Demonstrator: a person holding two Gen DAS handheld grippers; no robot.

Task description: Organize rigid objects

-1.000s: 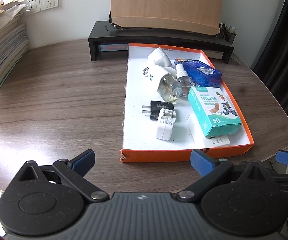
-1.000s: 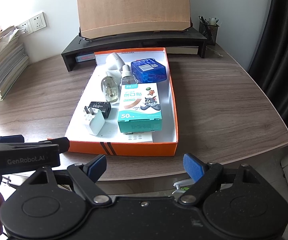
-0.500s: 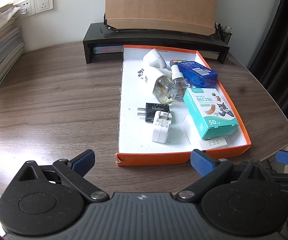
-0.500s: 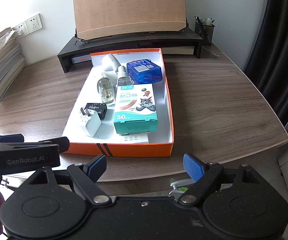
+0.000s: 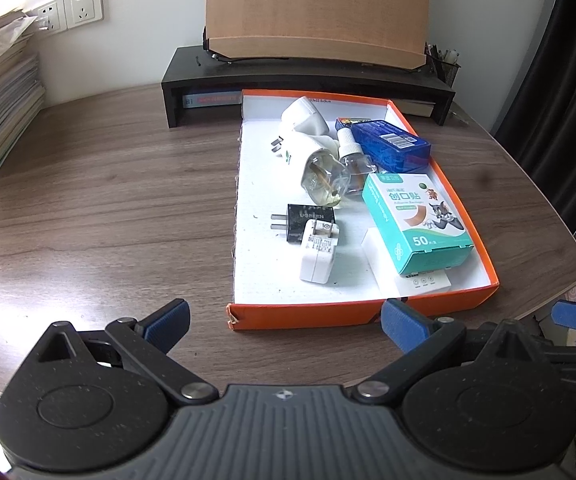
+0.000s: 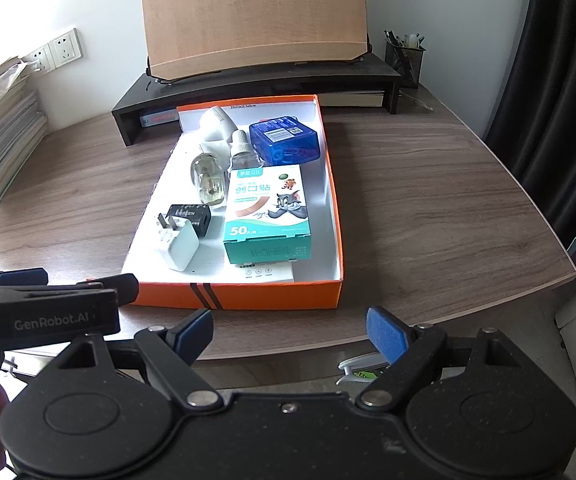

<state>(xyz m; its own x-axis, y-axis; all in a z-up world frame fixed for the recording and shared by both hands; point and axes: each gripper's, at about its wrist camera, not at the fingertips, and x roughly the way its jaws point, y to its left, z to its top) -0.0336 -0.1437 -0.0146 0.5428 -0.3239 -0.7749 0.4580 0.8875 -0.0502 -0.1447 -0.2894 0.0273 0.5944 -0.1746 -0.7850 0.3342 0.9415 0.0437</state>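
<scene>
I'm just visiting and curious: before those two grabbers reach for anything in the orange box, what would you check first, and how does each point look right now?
1. Left gripper open and empty: ok.
2. Right gripper open and empty: ok.
3. Orange box flat on the desk: ok.
4. White charger free to lift: not ok, it leans on the black charger.
5. Bandage box unobstructed from above: ok.
6. Destination for the items: cannot tell.
</scene>
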